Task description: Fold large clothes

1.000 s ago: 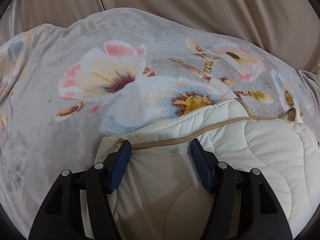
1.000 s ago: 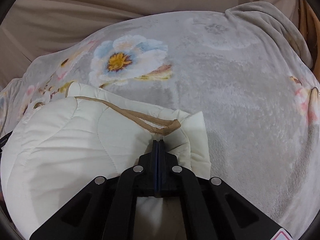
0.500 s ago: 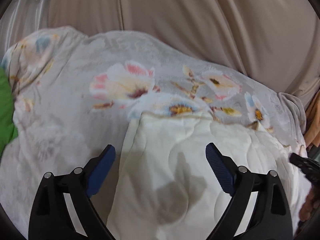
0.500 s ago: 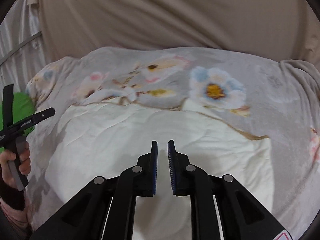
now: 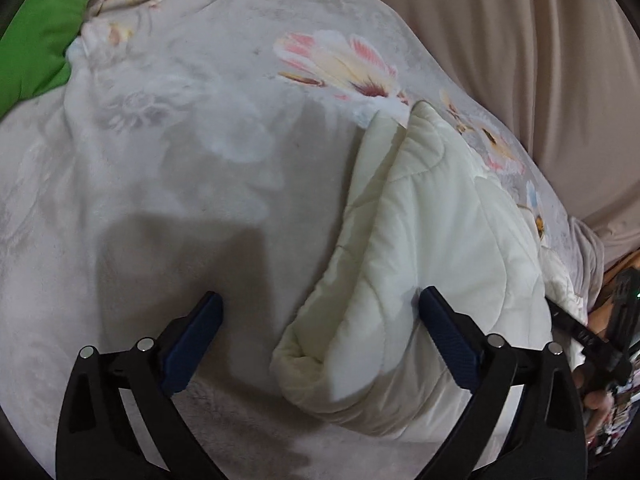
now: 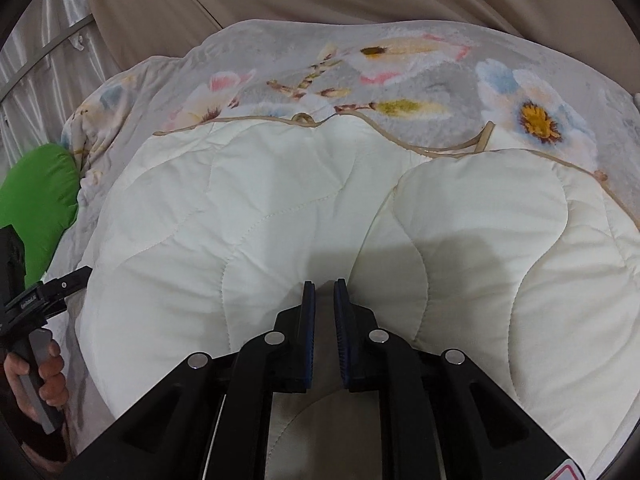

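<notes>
Your left hand-held gripper [image 5: 320,312] has just spread wide, empty; right hand-held gripper [image 6: 324,292] slightly parted, empty, above the cream quilted garment [image 6: 280,216]

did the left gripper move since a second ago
Yes. The left gripper has let go of the cream quilted garment and swung left over the floral blanket, jaws just opening.

The light is soft and rather dim, coming from above; a dark shadow [image 5: 180,256] lies on the blanket [image 5: 160,140]. Picture edges bend and darken, slightly blurred.
</notes>
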`<state>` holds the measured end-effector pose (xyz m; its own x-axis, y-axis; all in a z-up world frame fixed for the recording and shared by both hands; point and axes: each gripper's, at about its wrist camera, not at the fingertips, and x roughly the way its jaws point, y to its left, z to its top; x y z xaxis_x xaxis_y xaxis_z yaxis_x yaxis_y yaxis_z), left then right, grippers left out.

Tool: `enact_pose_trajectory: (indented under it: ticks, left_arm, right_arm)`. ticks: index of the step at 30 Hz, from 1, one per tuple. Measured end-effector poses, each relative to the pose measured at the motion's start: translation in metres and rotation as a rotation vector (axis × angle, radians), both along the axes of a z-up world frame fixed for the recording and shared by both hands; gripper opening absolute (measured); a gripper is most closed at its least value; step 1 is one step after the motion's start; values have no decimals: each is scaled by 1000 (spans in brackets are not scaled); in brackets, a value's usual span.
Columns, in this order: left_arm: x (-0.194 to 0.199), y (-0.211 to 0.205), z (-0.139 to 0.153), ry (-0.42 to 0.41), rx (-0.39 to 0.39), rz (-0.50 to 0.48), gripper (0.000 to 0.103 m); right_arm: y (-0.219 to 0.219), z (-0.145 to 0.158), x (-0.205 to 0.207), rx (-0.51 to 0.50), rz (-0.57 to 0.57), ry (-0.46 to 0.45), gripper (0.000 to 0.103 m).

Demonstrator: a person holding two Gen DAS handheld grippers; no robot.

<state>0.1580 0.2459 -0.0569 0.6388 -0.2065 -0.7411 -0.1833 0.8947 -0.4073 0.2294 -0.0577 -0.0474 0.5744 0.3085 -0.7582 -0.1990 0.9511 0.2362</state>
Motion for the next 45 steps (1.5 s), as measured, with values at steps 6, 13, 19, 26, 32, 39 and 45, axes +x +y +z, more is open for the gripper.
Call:
enact_pose_trajectory:
  ticks: [6,13,19,26,32,39,45]
  left_arm:
    - [14,-25,0,6,-59,-83,94]
    - [10,-42,46,-115,-65,-141,25]
    - [-9,-83,120,-320,-81,-278,16]
    - [-23,-176,169,-423,-14,-497,15]
    - [-24,-208,171,-440,-4,-552,14]
    - [-38,-240,174,-431,10,-598,12]
    - [-32,-313,157,-380,65,-702,11]
  right_arm:
    - [12,2,23,2,31,13,14]
    - [7,-20,36,42,53,33,8]
    - [8,-20,34,31,59,18,8]
    - [-31,13,-22,174,77,-25,13]
    - [-44,7,-110,202,177,-22,13]
    - [-31,-47,-96,263,214,72,0]
    - [-48,-56,-103,419,187,129,0]
